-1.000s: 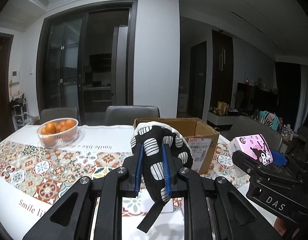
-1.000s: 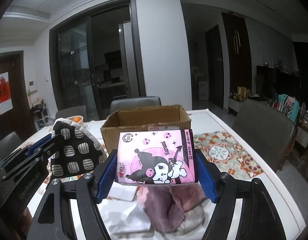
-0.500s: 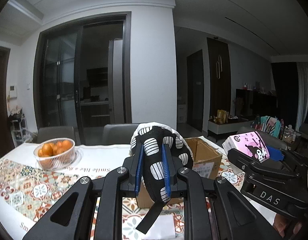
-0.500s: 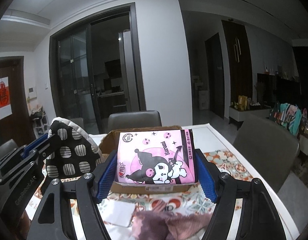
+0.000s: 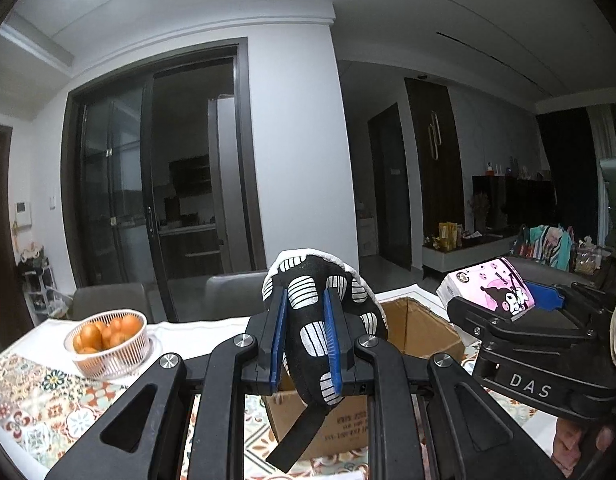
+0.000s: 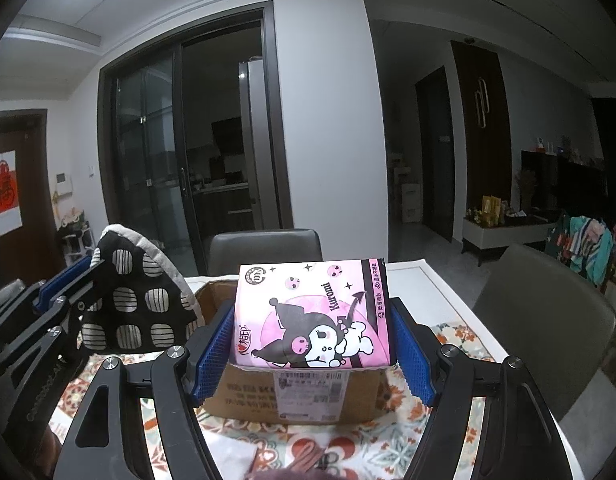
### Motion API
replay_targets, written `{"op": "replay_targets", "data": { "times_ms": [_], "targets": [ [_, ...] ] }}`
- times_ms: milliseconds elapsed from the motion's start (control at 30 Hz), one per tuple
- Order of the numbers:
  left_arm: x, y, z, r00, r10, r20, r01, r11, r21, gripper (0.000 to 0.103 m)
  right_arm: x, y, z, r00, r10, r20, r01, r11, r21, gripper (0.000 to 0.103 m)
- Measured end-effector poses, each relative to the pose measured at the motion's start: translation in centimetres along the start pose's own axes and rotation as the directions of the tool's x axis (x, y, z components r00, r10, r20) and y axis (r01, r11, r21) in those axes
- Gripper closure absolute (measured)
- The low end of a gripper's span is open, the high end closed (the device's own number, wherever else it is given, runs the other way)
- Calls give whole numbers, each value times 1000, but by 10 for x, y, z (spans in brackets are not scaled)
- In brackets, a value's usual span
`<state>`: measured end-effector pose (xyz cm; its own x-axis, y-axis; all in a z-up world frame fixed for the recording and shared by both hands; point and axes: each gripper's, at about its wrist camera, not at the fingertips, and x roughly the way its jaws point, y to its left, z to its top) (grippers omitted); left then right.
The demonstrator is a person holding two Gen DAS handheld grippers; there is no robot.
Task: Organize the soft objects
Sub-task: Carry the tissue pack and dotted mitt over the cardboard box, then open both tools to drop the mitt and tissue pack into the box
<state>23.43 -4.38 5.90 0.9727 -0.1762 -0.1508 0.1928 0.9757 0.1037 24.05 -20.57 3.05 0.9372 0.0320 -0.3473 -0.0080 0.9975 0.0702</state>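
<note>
My left gripper is shut on a black oven mitt with white striped patches and holds it up in front of an open cardboard box. The mitt's black loop hangs down below the jaws. My right gripper is shut on a pink Kuromi tissue pack and holds it just above the near edge of the same box. The mitt and left gripper also show at the left of the right wrist view. The tissue pack also shows at the right of the left wrist view.
A white basket of oranges stands on the patterned tablecloth at the left. A purple fuzzy cloth and a white flat item lie on the table before the box. Grey chairs stand around the table.
Both grippers have risen and moved forward toward the box with their loads. The box now sits lower and nearer in both views, and the purple cloth has slid to the bottom edge.
</note>
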Motion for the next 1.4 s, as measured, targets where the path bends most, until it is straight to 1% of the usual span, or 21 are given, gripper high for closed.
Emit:
{"op": "replay_targets", "data": {
  "times_ms": [300, 700, 800, 867, 933, 1000, 1067, 1133, 1167, 1233, 1267, 1400],
  "targets": [
    [31, -4, 2, 1000, 0, -11, 1, 1000, 29, 84, 35, -6, 9, 999, 7, -36, -7, 1000, 0, 29],
    [77, -7, -11, 996, -19, -90, 22, 999, 33, 85, 81, -13, 5, 992, 12, -123, -17, 999, -40, 29],
    [88, -8, -15, 993, -22, -114, 26, 999, 28, 85, 92, -16, 6, 990, 9, -144, -16, 999, -46, 29],
    [96, -7, -18, 989, -37, -142, 39, 999, 13, 84, 98, -18, 5, 988, 9, -157, -16, 999, -47, 29],
    [103, -5, -18, 986, -47, -162, 47, 999, 1, 76, 105, -18, 5, 986, 12, -168, -20, 999, -48, 28],
    [107, -6, -20, 985, -35, -170, 37, 999, 5, 55, 112, -18, 5, 982, 11, -191, -22, 998, -52, 27],
    [106, -6, -20, 986, -29, -166, 31, 999, 10, 54, 116, -21, 5, 981, 3, -195, -13, 999, -53, 22],
    [104, -6, -21, 986, -10, -164, 13, 1000, 16, 46, 115, -23, 5, 983, -11, -183, 0, 998, -56, 19],
    [102, -6, -21, 986, 4, -164, -1, 1000, 18, 44, 115, -23, 5, 984, -13, -180, 3, 998, -58, 18],
    [99, -4, -21, 987, 12, -161, -10, 1000, 15, 43, 112, -23, 5, 984, -21, -176, 11, 998, -59, 18],
    [98, -2, -21, 987, 17, -162, -15, 1000, 15, 41, 110, -24, 5, 985, -25, -172, 15, 998, -58, 18],
    [92, 1, -22, 985, 20, -169, -19, 1000, 8, 39, 100, -26, 5, 987, -41, -158, 33, 998, -54, 18]
  ]
}}
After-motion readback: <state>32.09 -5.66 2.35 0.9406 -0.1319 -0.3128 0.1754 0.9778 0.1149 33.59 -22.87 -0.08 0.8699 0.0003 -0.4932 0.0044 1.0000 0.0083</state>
